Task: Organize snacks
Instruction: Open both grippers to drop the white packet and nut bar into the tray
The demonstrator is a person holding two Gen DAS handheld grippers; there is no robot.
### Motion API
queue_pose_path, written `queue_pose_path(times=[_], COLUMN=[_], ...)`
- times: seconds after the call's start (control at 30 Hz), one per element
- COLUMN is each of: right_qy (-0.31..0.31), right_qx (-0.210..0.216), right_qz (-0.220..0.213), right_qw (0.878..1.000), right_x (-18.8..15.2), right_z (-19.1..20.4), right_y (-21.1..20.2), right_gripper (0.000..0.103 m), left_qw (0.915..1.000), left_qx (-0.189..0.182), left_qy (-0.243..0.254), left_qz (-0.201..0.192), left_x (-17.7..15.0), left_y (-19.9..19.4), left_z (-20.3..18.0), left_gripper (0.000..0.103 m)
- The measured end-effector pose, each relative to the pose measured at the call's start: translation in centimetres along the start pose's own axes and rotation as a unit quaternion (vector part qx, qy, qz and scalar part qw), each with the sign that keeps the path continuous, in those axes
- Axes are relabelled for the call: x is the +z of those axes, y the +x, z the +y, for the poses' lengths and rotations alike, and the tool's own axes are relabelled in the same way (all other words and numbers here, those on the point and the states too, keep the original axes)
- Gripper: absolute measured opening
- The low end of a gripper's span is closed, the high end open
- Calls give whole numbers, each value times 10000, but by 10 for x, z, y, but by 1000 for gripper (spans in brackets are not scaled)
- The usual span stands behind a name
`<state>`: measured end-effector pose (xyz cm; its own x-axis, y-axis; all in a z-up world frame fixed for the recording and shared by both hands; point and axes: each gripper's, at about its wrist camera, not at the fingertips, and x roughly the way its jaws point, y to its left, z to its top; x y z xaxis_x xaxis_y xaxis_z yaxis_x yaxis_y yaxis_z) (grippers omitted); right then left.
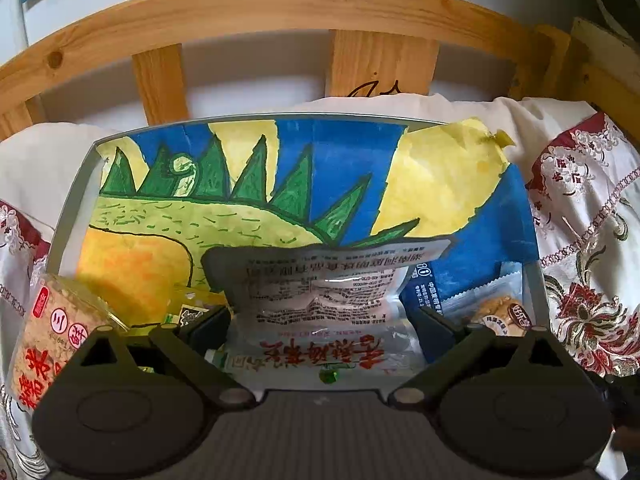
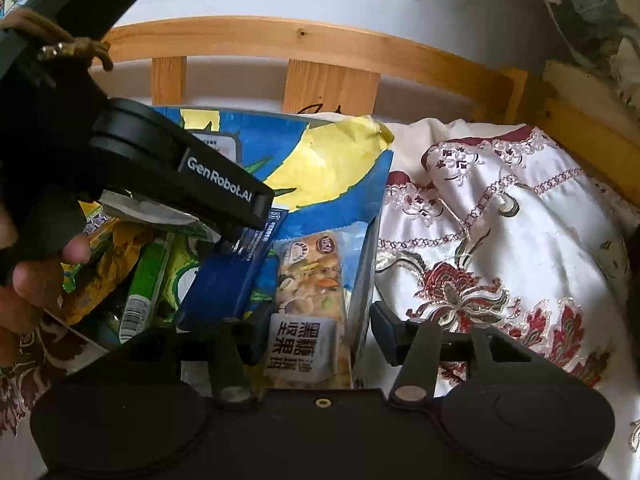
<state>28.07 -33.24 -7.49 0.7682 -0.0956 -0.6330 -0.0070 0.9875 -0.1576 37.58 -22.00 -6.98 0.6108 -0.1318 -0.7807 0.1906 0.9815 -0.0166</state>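
Observation:
A grey box (image 1: 72, 196) lined with a painted dinosaur picture holds the snacks. My left gripper (image 1: 322, 322) is over the box, its fingers closed on a clear packet with red lettering (image 1: 320, 308). A brown rice-cracker packet (image 1: 52, 332) lies at the box's left, a blue packet (image 1: 424, 292) and a nut bar (image 1: 500, 314) at its right. My right gripper (image 2: 320, 332) is open over the box's right wall (image 2: 366, 276), around a nut bar with a black-sugar label (image 2: 310, 292). The left gripper (image 2: 224, 200) also shows in the right wrist view.
The box sits on a white bedcover with red floral embroidery (image 2: 500, 240). A wooden slatted bed frame (image 1: 280, 12) runs behind. Green and yellow packets (image 2: 140, 276) and a blue packet (image 2: 228, 280) lie in the box's left part.

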Motion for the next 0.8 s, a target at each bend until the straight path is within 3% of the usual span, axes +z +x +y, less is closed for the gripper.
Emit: queue_pose_path(times=[0.8], right_qy=[111], right_qx=[-45], right_qz=[-258], right_qw=[9996], right_x=[6], right_z=[-3], right_y=[-14], right_gripper=[80], left_qw=[9997], left_qx=[-111], left_qy=[-129], left_qz=[-194], left_x=[-10], left_y=[-29], left_z=[26], left_gripper=[101])
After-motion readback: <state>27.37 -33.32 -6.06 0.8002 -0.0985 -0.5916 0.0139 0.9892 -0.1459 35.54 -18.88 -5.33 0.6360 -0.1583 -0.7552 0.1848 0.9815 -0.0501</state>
